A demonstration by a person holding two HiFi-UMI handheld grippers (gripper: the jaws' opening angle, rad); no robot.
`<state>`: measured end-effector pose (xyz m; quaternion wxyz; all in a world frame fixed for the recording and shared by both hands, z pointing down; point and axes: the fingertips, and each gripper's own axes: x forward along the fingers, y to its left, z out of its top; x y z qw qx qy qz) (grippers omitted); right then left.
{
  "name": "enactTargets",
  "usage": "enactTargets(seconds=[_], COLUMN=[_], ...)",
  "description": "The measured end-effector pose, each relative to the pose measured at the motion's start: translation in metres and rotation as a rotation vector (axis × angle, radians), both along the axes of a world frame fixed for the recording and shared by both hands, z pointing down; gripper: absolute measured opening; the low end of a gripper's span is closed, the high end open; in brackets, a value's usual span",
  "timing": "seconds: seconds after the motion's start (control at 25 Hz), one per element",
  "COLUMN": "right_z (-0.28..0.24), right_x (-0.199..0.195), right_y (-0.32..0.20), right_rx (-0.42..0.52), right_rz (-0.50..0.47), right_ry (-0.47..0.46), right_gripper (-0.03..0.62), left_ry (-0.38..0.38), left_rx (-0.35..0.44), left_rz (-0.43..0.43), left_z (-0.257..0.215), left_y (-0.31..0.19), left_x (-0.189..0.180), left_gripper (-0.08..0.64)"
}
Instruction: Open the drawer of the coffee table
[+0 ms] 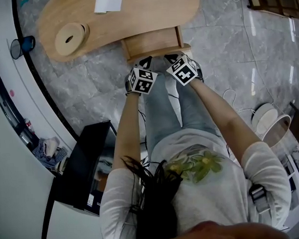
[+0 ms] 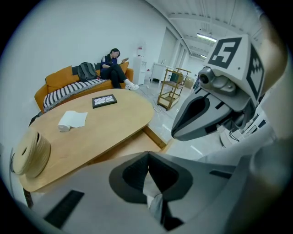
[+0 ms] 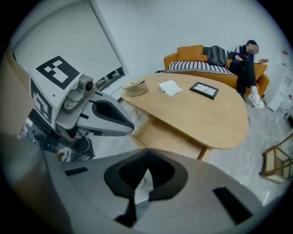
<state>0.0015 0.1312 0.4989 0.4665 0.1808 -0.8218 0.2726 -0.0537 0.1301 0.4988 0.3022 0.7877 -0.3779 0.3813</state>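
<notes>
Extends both arms toward 12 o'clock, holding left gripper and right gripper side by side, jaws closed, empty, angled down by the pulled-out drawer.

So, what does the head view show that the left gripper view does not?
Only the head view: the wearer's forearms and a black box. Only the left gripper view: an orange fabric sofa with a seated person, and a black rectangular frame. Both: the oval light-wood coffee table, its pulled-out wooden drawer and a white paper roll.

Wooden drawer — pulled out.
</notes>
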Motion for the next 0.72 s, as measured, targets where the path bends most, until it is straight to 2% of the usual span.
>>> enactTargets(seconds=[0.28,0.48,0.72], right_z=[-0.046,-0.076,-0.111], right_x=[0.003,0.002,0.002], right_y=[0.010,0.017,0.028], right_rx=[0.000,0.004,0.000], right_rz=[0.003,-0.010,0.002], right_ry=[-0.002,-0.021,-0.041], right_gripper=[0.006,0.006,0.006], left_ry=[0.041,0.007,0.046], left_rx=[0.042,0.095,0.096], left_rz=[-0.050,-0.004,-0.029], left_z=[-0.050,-0.085,-0.116], left_y=[-0.003,0.003,0.019], left_x=[-0.005,-0.006,-0.010], left_gripper=[0.015,0.015,0.015])
